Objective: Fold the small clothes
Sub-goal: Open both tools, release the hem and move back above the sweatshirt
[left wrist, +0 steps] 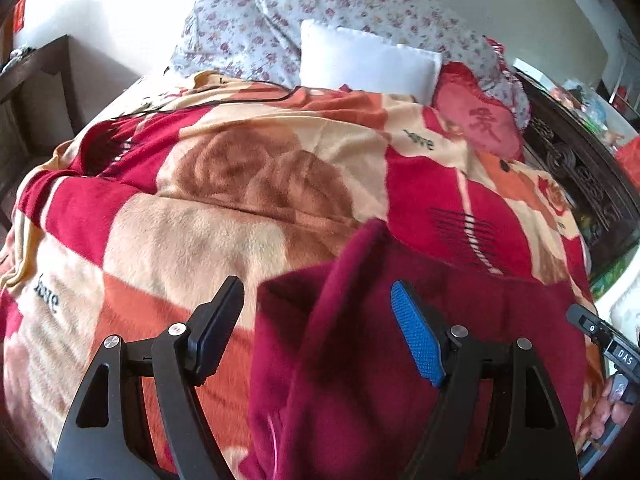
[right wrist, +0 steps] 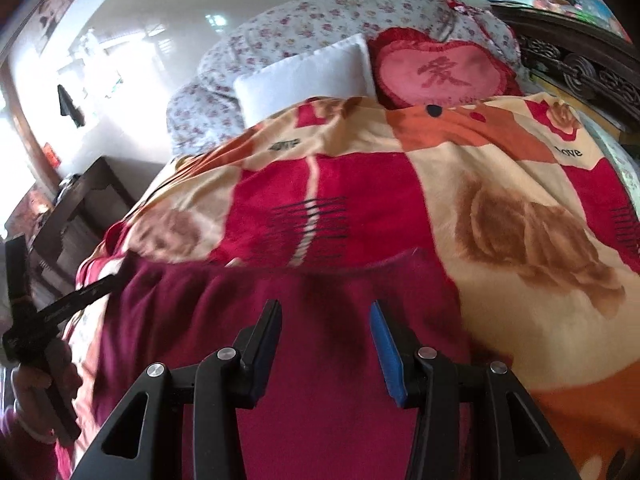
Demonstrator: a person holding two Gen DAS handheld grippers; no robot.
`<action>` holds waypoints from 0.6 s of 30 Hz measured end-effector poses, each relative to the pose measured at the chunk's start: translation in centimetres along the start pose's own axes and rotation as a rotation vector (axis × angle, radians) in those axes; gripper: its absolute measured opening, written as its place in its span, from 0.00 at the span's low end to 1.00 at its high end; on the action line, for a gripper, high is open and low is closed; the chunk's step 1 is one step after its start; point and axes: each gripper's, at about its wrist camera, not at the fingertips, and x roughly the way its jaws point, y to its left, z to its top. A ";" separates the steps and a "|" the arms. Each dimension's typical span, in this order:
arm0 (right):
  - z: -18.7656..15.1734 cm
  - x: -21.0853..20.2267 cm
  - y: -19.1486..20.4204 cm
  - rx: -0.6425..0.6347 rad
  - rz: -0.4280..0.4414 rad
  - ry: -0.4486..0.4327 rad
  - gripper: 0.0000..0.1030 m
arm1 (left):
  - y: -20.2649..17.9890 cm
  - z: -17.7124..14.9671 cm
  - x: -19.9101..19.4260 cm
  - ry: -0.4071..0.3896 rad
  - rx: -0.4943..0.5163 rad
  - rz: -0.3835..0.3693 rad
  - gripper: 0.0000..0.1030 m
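On bed, near edge: maroon garment [left wrist: 460,320] lies on patterned blanket [left wrist: 192,236], one ridge standing up, rest fairly flat.
Left gripper [left wrist: 320,328]: jaws spread wide, garment edge between them, pads not pressing.
Right gripper [right wrist: 324,344]: half apart over garment's middle, gripping nothing.
Risk: plush blanket may get pinched along with garment; ridge could fold in crooked.
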 end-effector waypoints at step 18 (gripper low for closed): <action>-7.2 -3.0 -2.0 0.073 -0.078 0.043 0.43 | 1.5 -9.3 -2.2 0.126 -0.025 -0.012 0.75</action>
